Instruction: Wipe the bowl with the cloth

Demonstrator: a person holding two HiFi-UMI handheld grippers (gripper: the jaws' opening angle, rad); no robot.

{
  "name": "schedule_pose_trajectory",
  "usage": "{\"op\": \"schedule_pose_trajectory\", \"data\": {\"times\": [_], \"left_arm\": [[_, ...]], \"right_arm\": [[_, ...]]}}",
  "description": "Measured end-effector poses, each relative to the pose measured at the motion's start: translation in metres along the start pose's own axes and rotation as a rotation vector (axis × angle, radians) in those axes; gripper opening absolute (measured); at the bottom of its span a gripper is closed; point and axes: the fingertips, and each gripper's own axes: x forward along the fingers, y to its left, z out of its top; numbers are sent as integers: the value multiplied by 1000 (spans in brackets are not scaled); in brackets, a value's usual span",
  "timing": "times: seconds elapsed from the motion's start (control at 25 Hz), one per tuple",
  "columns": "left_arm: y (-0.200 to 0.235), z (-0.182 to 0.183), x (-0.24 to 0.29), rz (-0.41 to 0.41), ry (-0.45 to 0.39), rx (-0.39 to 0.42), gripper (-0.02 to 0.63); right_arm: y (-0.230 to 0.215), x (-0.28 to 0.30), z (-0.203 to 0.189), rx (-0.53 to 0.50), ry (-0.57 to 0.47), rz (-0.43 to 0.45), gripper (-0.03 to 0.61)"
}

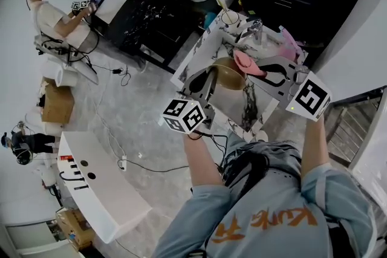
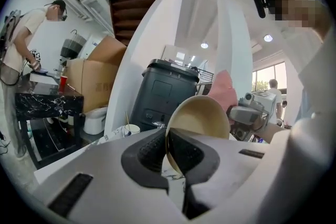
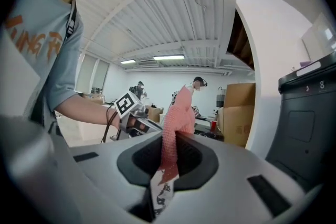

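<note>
Your left gripper (image 1: 208,79) is clamped on the rim of the tan bowl (image 1: 228,73); in the left gripper view its jaws pinch the thin wall of the bowl (image 2: 202,115) between the ribbed pads, one pad inside and one outside. You hold the bowl tipped on its edge above the marble-patterned table (image 1: 192,61), clear of the tabletop, with its pale inside turned towards your left gripper's camera. Your right gripper (image 1: 266,72) is closed on the pink cloth (image 1: 248,62); in the right gripper view the jaws nip the cloth (image 3: 178,118) in the middle, so that a bunched part stands up above the pads and a short end with a printed tag hangs below them. From the head view the two grippers point towards each other over the table, and the cloth sits right at the bowl's rim on the side away from your left gripper; whether it touches the bowl I cannot tell. A paper cup (image 1: 230,18) stands on the far part of the table, well apart from the bowl. A dark bin (image 2: 165,94) stands beyond the table in the left gripper view, and another person (image 1: 54,15) works at a dark counter across the room.
</note>
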Motion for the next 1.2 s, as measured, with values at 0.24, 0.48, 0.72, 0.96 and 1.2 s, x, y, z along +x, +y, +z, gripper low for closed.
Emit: {"op": "schedule_pose_trajectory", "data": {"times": [0.24,0.48,0.72,0.96,1.2], "left_arm": [[-18,-6,9,-73,60,71,31],[-22,-6,0,-118,68,90,31],[-38,-14,-4,-215,75,119,31],[-55,-26,-2,-312,96,132,31],[-79,-32,-6,-434,123,168,31]], "right_arm": [[15,0,0,18,6,118,49],[27,5,10,68,-61,223,49],[41,2,16,144,-121,321,49],[47,1,12,196,-130,361,49],[49,8,16,220,-157,371,49]]}}
